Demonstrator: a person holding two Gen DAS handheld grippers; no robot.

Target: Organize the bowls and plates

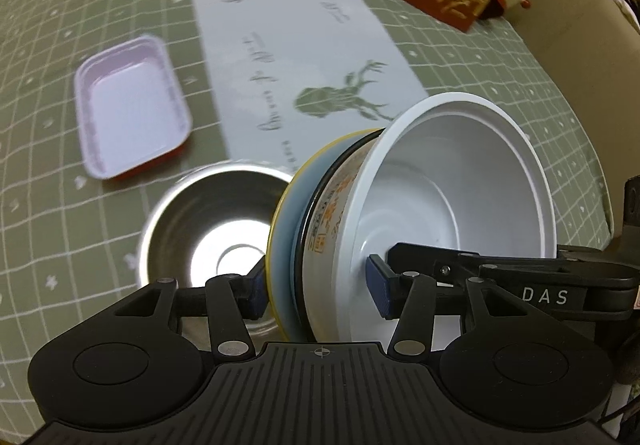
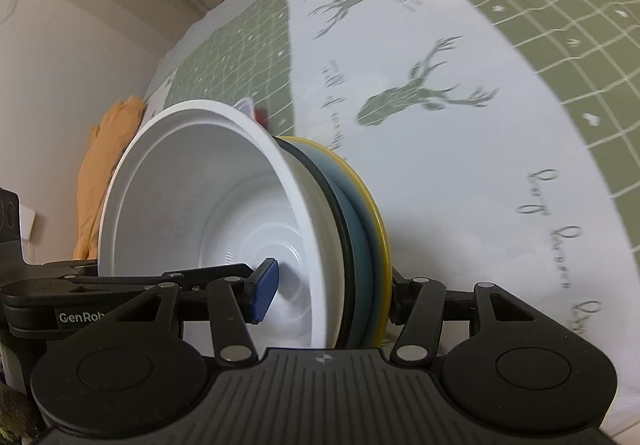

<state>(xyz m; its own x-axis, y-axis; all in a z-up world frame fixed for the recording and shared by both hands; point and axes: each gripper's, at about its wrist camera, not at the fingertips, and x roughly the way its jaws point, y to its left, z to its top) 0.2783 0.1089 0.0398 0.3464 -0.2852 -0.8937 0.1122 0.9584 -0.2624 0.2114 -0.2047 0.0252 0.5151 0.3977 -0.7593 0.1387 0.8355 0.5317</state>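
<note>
The stacked bowls [image 1: 400, 205] are tipped sideways, clamped at near edges by both left tongs [image 1: 320, 293] and right tongs [image 2: 332, 293], steel bowl [image 1: 208, 229] just left.

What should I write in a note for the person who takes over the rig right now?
Left gripper and right gripper: both clamp the same tilted stack, white bowl on blue plate on yellow plate, held above the table.
Steel bowl and rectangular tray stand apart on the cloth.
Done: three pieces nested.
Left: set the stack down and add the steel bowl and tray.
</note>
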